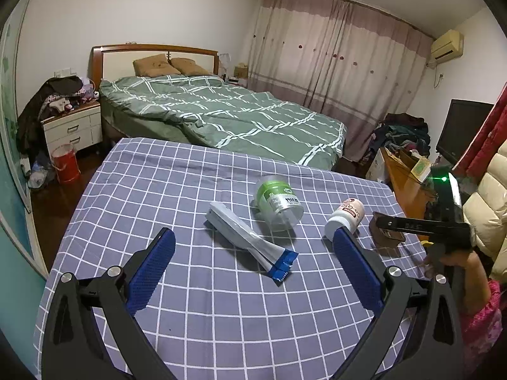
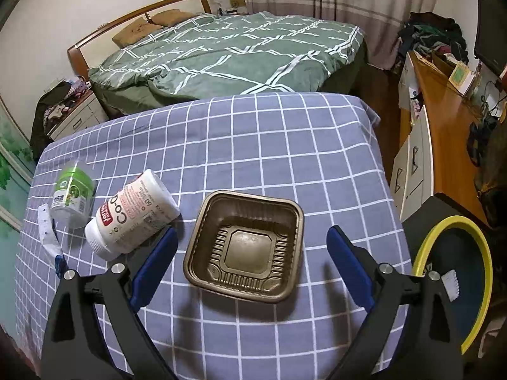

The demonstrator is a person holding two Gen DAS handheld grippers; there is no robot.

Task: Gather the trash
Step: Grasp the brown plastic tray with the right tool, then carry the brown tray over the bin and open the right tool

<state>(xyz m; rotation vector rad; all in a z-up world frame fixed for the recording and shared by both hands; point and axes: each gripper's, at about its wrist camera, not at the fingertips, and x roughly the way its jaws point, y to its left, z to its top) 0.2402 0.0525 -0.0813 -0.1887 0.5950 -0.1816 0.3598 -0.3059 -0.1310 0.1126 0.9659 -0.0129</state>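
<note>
On the blue checked tablecloth (image 1: 190,183) lie a flat white wrapper with a blue end (image 1: 247,240), a clear jar with a green label (image 1: 279,202) on its side, a white bottle (image 1: 345,218) on its side and a brown plastic tray (image 2: 245,245). My left gripper (image 1: 253,240) is open with the wrapper between its fingers. My right gripper (image 2: 252,237) is open around the brown tray, just above the cloth. It also shows in the left wrist view (image 1: 385,221) over the tray (image 1: 386,237). The white bottle (image 2: 133,215) and green jar (image 2: 73,193) lie left of the tray.
A bin with a yellow rim (image 2: 456,272) stands off the table's right edge. A bed with a green quilt (image 1: 228,117) is behind the table. A wooden desk (image 2: 443,133) stands at the right, a red bucket (image 1: 65,166) at the far left.
</note>
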